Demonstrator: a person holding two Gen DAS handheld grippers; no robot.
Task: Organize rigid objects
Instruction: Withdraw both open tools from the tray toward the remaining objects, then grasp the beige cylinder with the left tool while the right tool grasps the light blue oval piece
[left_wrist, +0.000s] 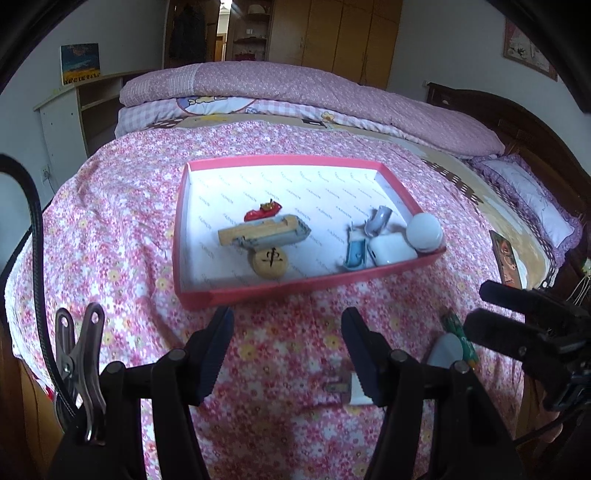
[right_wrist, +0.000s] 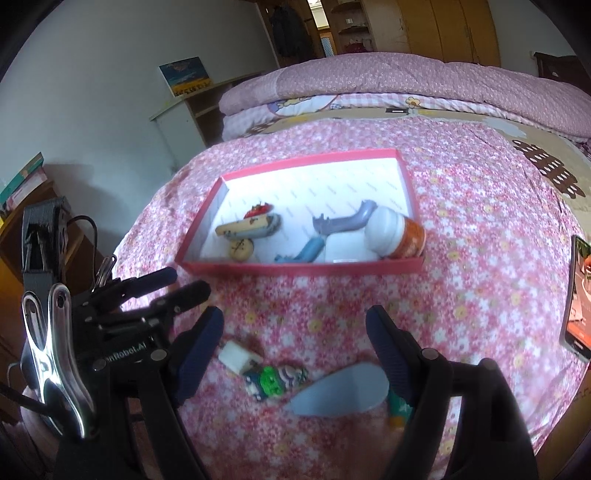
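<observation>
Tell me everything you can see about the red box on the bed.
The red box is a shallow, rectangular, open tray with low pink-red walls and a white printed lining; it looks like cardboard. It lies flat on the flowered bedcover, beyond both open tools. Inside lie a wooden block, a round wooden piece, a small red toy, blue and grey plastic pieces, a white case and a white-capped bottle in the near right corner.
</observation>
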